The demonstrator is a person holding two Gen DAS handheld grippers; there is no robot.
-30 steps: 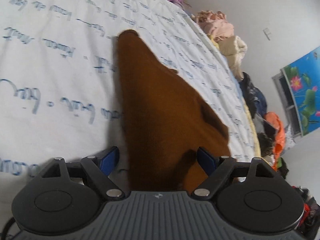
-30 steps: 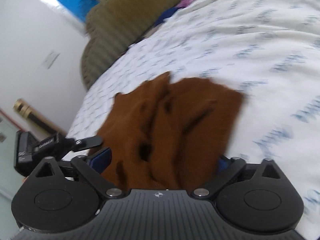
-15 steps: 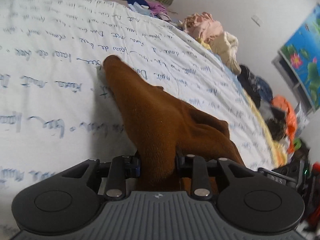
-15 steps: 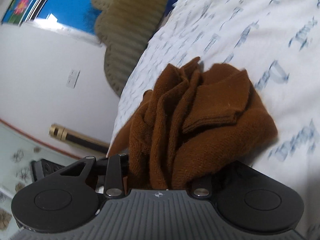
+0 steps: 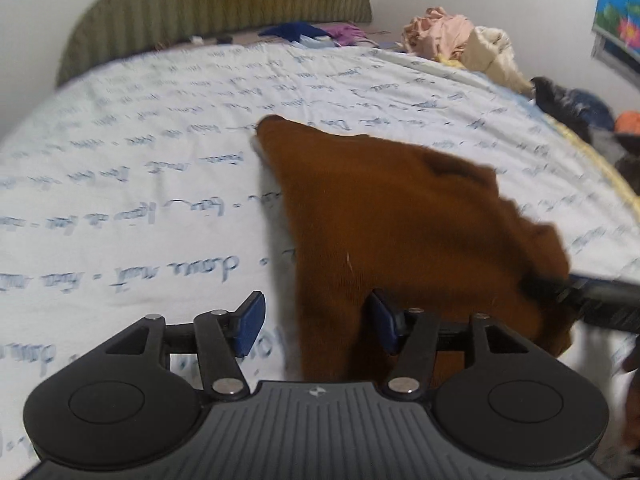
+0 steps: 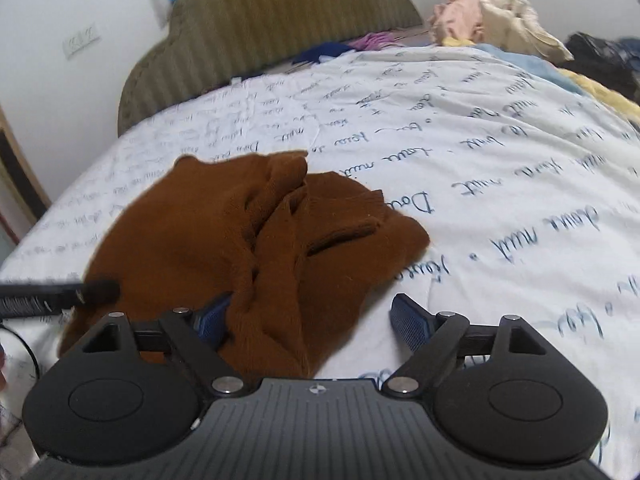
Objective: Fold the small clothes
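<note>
A small brown knit garment (image 6: 256,240) is seen lying on the white bedsheet (image 6: 500,168), which is printed with blue script. In the right wrist view the garment is bunched rather than flat: several ridged folds run from the near edge toward the headboard (image 6: 260,32), a dark slit-like opening is seen in the right-hand lobe, and its right corner lies on the sheet. In the left wrist view the same garment (image 5: 380,220) is seen as a broad wedge tapering to a rounded tip at the far end; the picture is motion-blurred and the knit texture cannot be resolved.

The left gripper (image 5: 316,322) is held with jaws apart; the near hem is lying between the blue pads, close against the right pad, while the left pad stands over bare sheet. The right gripper (image 6: 308,320) is likewise spread wide, with the garment's near edge lying between the pads and over the left one; the right pad is clear of the fabric.

Open sheet is available left of the garment and beyond its tip. The sheet's far and right edges are bordered by a pile of pink and cream clothes (image 5: 460,36) and dark clothing (image 5: 572,104).

Each gripper's dark finger is seen by the other camera at the garment's side edge.
</note>
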